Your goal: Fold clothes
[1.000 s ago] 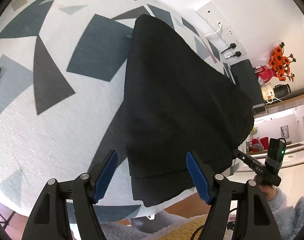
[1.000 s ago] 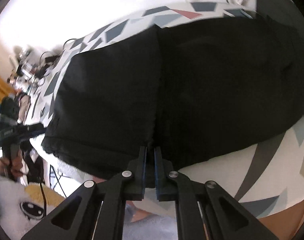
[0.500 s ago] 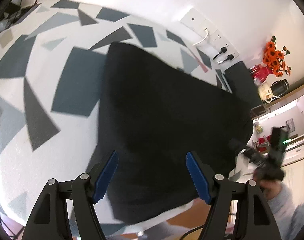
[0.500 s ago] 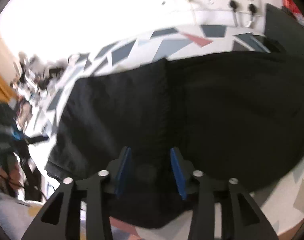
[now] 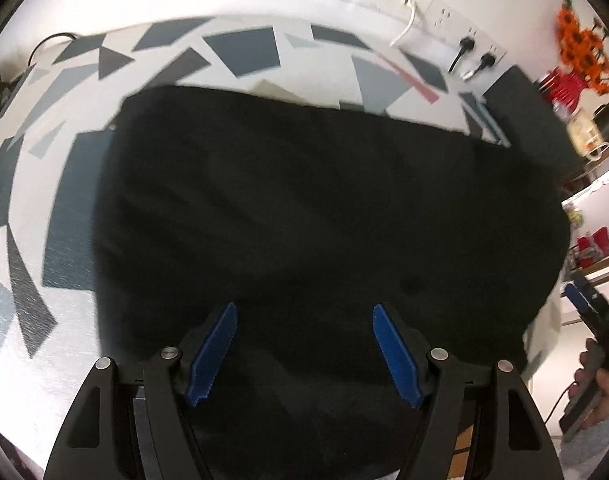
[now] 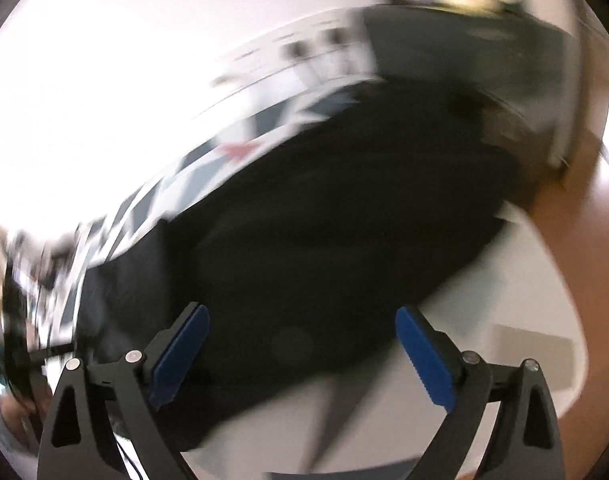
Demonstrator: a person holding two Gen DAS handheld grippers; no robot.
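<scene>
Black garment (image 5: 312, 216) folded, flat on patterned tabletop (image 5: 244, 50), reaching its near edge | bare cloth along far and left edges | left tongs (image 5: 304, 354) apart above garment, gripping nothing | right tongs (image 6: 302, 354) opening, nothing clamped, near right edge.

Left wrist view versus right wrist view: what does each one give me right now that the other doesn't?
Only the left wrist view shows the orange flowers, sharp wall sockets with two plugs, and the right gripper from outside, in a hand. Only the right wrist view, badly blurred, shows the bare brown floor beyond the table's corner, and the right gripper's jaws opening with nothing pinched. Both show the black garment flat on the patterned tablecloth; the left gripper is open above it.
</scene>
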